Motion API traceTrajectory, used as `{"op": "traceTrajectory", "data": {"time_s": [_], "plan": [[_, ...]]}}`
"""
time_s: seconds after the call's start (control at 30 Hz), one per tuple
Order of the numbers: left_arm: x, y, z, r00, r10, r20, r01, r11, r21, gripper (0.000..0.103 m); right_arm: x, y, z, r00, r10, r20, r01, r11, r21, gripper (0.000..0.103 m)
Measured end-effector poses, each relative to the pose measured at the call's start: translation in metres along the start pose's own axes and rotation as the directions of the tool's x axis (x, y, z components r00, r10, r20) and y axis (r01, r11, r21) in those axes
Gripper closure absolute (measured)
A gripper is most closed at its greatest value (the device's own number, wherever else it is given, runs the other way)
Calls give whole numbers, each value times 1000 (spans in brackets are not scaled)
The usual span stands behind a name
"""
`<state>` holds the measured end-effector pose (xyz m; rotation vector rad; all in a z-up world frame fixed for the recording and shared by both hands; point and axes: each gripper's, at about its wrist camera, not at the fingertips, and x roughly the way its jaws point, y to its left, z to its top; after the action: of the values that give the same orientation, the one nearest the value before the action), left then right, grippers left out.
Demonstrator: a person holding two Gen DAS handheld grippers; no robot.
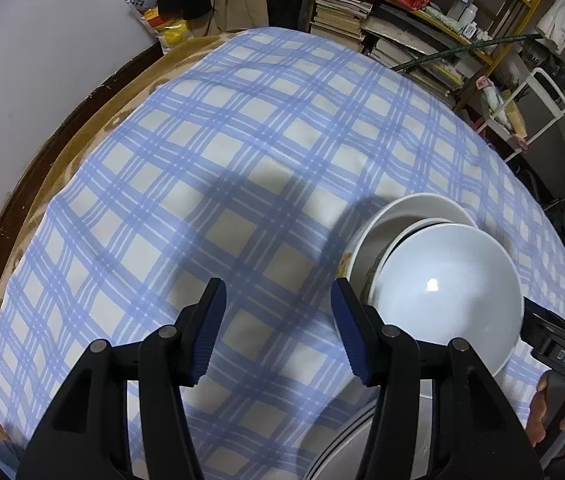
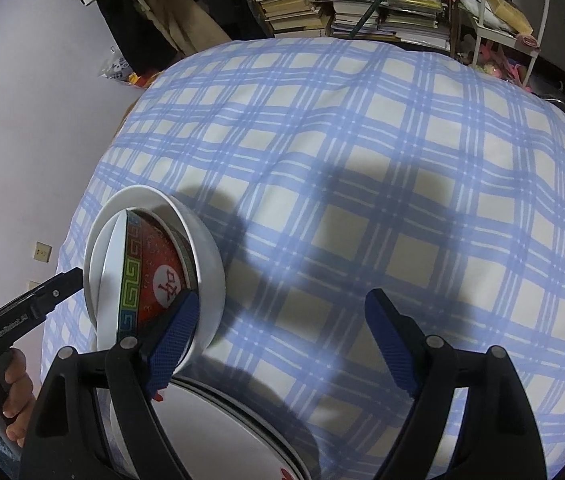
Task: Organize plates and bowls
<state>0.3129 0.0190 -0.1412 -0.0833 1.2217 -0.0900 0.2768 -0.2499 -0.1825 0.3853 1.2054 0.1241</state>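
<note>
A stack of nested bowls sits on the blue plaid tablecloth [image 1: 242,140]: a large white bowl [image 1: 414,208] holds a smaller white bowl [image 1: 450,280]. In the right wrist view the large white bowl [image 2: 206,256] holds a red patterned bowl [image 2: 158,268] and a white one [image 2: 112,264]. Stacked plates [image 2: 218,428] lie at the near table edge, also in the left wrist view [image 1: 346,444]. My left gripper [image 1: 278,328] is open and empty, left of the bowls. My right gripper [image 2: 282,340] is open and empty, its left finger [image 2: 170,340] beside the bowl stack.
The tablecloth [image 2: 362,160] covers a round wooden table against a wall [image 1: 42,60]. Shelves with books and boxes [image 1: 422,20] stand behind the table. A white rack [image 1: 538,104] stands at the right.
</note>
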Motion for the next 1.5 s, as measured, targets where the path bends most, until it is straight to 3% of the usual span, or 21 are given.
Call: {"op": "traceTrajectory", "data": {"time_s": [0.13, 0.43, 0.9, 1.0, 1.03, 1.27, 1.43, 1.5], "plan": [[-5, 1, 0, 999, -34, 10, 34, 999, -8, 50, 0, 0, 0, 1000, -3, 1, 3, 1000, -2, 13], [6, -7, -1, 1000, -24, -14, 24, 1000, 11, 49, 0, 3, 2, 1000, -22, 1, 22, 1000, -2, 13], [14, -16, -3, 999, 44, -17, -43, 998, 54, 51, 8, 12, 4, 999, -51, -19, 50, 999, -18, 15], [14, -16, -2, 999, 32, -19, -31, 998, 53, 53, 9, 10, 4, 999, -26, -35, 26, 1000, 4, 24], [14, -17, -3, 999, 26, -20, -24, 998, 59, 60, 10, 11, 4, 999, -15, -41, 16, 1000, 13, 29], [14, -27, -5, 1000, 3, -13, -2, 997, 82, 85, 8, 38, 4, 999, 5, -52, -8, 999, -49, 79], [17, -28, -5, 999, -29, -25, 31, 998, 60, 94, 11, 45, 3, 999, 16, -50, -18, 998, -57, 93], [18, -28, -5, 999, -29, -24, 30, 998, 57, 95, 13, 45, 4, 998, 21, -55, -23, 999, -43, 93]]}}
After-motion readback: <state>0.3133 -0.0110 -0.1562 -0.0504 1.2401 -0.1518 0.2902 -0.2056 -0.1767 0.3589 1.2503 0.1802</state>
